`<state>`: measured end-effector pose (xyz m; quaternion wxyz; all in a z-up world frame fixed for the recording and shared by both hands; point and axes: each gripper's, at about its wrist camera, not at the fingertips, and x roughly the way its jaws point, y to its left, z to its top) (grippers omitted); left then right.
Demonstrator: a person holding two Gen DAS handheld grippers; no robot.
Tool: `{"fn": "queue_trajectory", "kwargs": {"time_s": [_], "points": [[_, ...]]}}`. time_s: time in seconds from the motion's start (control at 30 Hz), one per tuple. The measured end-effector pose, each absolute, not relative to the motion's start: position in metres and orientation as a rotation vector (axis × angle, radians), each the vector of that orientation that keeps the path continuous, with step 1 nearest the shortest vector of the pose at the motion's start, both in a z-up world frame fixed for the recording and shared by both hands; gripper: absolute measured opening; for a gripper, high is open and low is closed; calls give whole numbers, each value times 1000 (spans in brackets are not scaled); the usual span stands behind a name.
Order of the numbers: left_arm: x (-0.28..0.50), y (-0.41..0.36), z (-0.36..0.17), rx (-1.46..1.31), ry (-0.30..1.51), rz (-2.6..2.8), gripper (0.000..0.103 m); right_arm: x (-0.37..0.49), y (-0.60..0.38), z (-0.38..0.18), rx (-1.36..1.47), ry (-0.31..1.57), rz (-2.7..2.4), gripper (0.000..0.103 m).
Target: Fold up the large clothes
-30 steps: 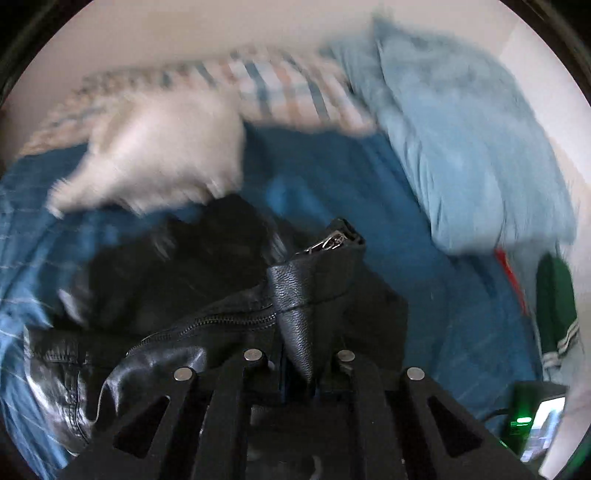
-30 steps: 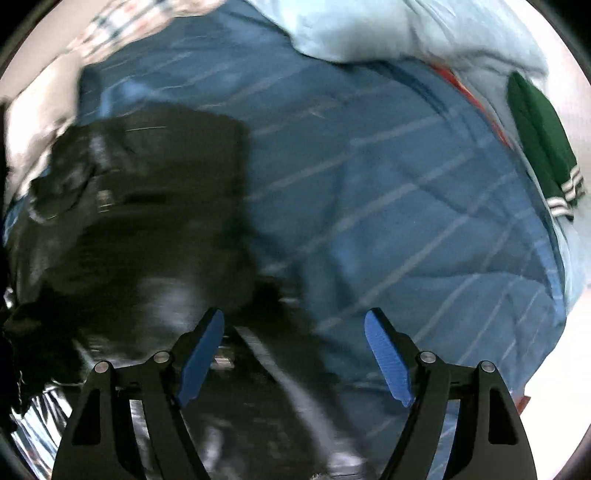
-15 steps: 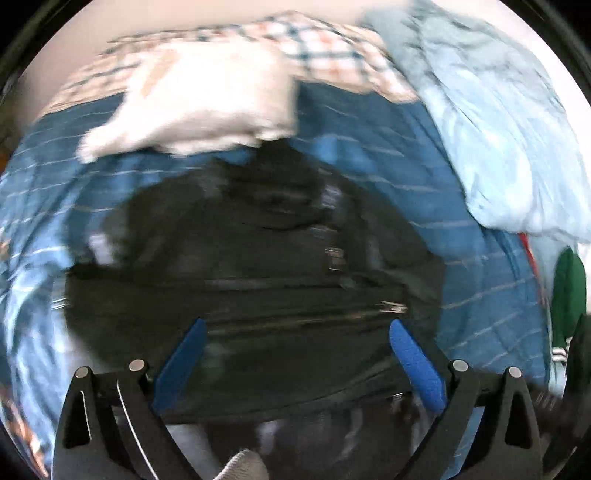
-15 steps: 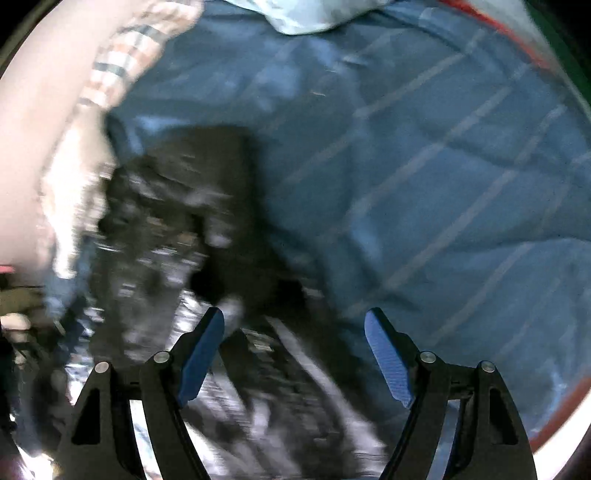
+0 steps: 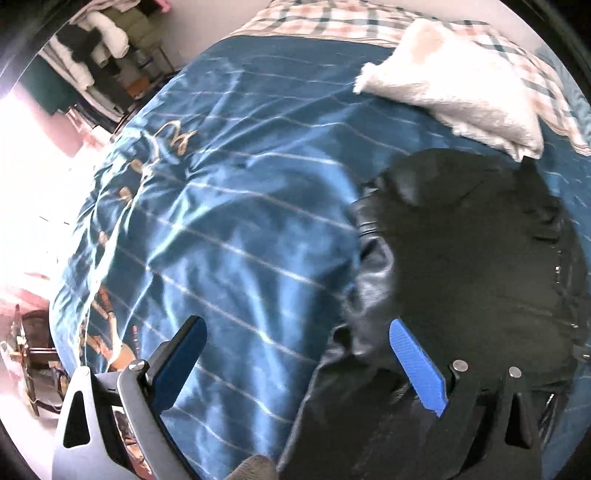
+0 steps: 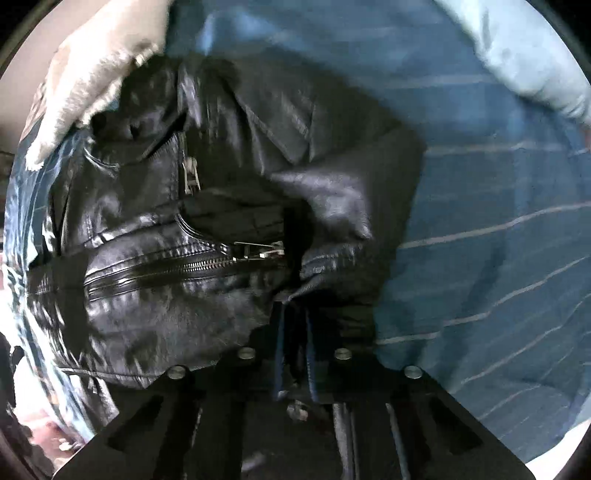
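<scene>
A black leather jacket [image 5: 472, 266] lies bunched on the blue striped bed cover [image 5: 229, 229]. In the left wrist view it is at the right; my left gripper [image 5: 295, 354] is open and empty, its right blue pad [image 5: 417, 365] over the jacket's left edge. In the right wrist view the jacket [image 6: 177, 229] fills the left and middle, zippers showing. My right gripper [image 6: 295, 332] is shut on a fold of the jacket's edge, its blue pads close together with leather between them.
A white fluffy cushion [image 5: 454, 85] and a plaid pillow [image 5: 332, 18] lie at the head of the bed. A light blue blanket [image 6: 524, 48] lies at the right. Clothes hang at the far left [image 5: 85, 48]; furniture stands by the bed's left edge [image 5: 33, 354].
My left gripper let go of the jacket, opened and swung left over the bed cover. My right gripper, open before, moved onto the jacket and shut on its edge.
</scene>
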<state>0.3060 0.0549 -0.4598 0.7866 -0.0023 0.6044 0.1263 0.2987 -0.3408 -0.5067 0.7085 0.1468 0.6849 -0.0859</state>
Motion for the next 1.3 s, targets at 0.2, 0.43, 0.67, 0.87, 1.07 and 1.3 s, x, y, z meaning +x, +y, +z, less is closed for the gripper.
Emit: {"fn": "queue_trajectory", "kwargs": {"time_s": [0.2,0.43,0.67,0.87,1.07,1.3], "points": [[308,52,-463,19,1296,266,101,280,-361,-483,663,1413,-78,45],[318,40,-465,31,1274,251,101,297,-334,-549,561,1577,-128,17],[320,44,-459,37,1254,255,101,287,-329,-474,393,1349,-219,7],[344,34,-473,28,1257,238,101,287,-369,-477,450,1308,-343,7],[389,9,-548,253,1308,226,103,299,-360,-532,404,1501,-336,9],[387,16,-518,251,1298,178,103,299,-366,-472,562,1361,-327,23]]}}
